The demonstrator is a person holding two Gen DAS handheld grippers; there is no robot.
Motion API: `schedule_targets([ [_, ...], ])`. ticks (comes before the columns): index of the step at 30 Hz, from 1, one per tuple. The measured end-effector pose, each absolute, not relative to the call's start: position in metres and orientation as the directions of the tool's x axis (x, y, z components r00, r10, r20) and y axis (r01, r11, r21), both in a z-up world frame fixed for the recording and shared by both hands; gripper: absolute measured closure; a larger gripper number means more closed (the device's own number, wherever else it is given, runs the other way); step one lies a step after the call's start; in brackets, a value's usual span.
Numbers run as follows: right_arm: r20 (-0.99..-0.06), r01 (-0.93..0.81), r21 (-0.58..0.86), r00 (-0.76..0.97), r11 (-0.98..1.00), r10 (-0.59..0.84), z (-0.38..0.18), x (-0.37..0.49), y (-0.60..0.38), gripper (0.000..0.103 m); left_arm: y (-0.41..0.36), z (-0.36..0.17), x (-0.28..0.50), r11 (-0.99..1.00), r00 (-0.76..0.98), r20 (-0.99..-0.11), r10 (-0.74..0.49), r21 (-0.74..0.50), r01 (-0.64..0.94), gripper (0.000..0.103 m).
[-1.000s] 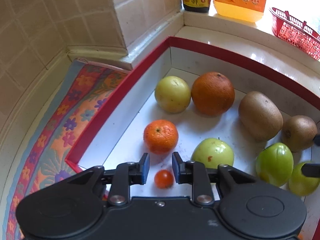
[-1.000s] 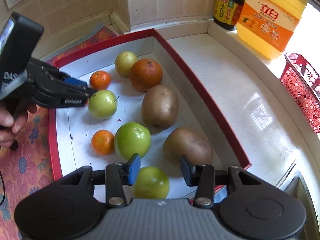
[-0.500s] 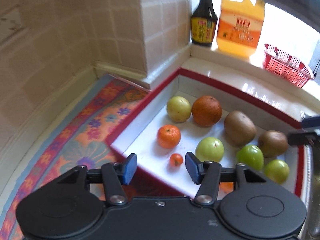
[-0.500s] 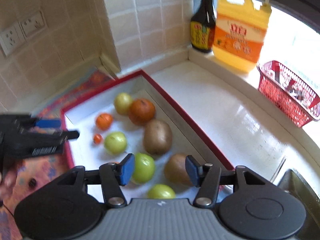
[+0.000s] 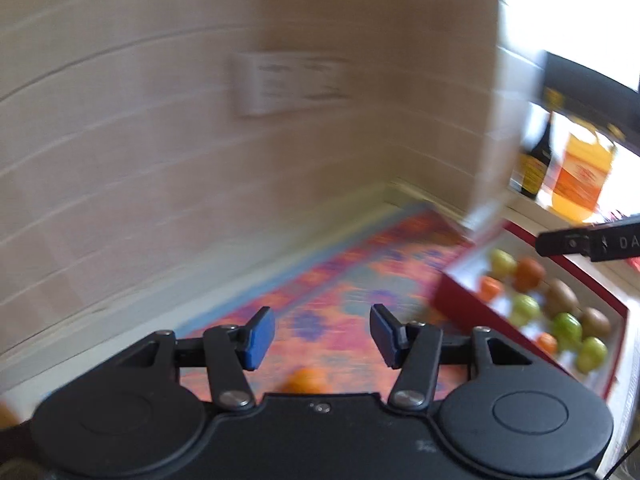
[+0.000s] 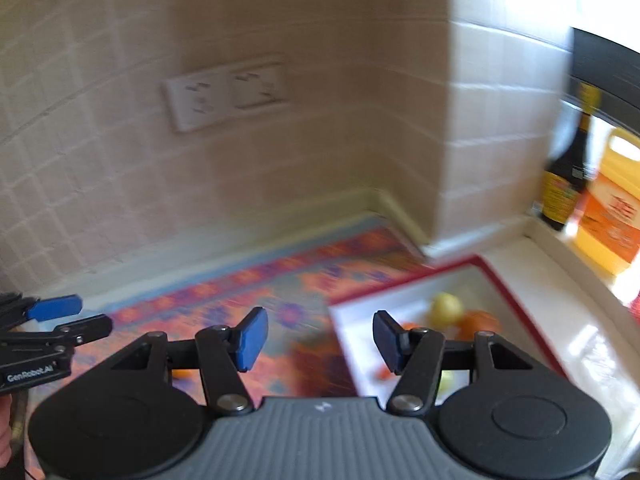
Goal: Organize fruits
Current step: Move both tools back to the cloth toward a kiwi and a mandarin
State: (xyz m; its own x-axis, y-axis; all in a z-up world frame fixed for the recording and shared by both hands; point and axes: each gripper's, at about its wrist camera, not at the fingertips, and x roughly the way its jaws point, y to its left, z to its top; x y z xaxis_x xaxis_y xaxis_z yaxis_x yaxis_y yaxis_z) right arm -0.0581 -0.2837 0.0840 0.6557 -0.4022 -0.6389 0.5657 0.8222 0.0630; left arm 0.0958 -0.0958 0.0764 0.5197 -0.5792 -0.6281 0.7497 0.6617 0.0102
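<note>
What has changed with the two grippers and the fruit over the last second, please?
Both grippers pulled up and back from the tray. The left gripper, which hovered narrowly around a cherry tomato, opened wide and now sits over the patterned mat, empty. The right gripper also withdrew, open and empty. The fruit stays in the tray; an orange fruit lies on the mat.
</note>
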Motion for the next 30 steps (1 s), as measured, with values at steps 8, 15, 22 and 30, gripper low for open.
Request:
schedule_targets([
  [8, -0.660, 0.478, 0.236, 0.718, 0.846, -0.222, 0.064, 0.015, -0.246, 0.044, 0.005, 0.073, 0.140, 0.830, 0.651, -0.628, -0.426, 0.013, 0.557, 0.038],
  [15, -0.776, 0.505, 0.176, 0.600, 0.845, -0.197, 0.008, 0.040, -0.228, 0.045, 0.075, 0.035, 0.165, 0.915, 0.647, -0.697, -0.308, -0.030, 0.402, 0.038],
  [22, -0.832, 0.513, 0.172, 0.532, 0.841, -0.155, -0.031, 0.044, -0.222, 0.046, 0.093, -0.002, 0.183, 0.941, 0.623, -0.749, -0.226, -0.003, 0.338, 0.038],
  [30, -0.847, 0.468, 0.183, 0.521, 0.864, -0.102, -0.052, 0.084, -0.217, 0.042, 0.079, -0.032, 0.218, 0.957, 0.593, -0.784, -0.182, -0.003, 0.290, 0.032],
])
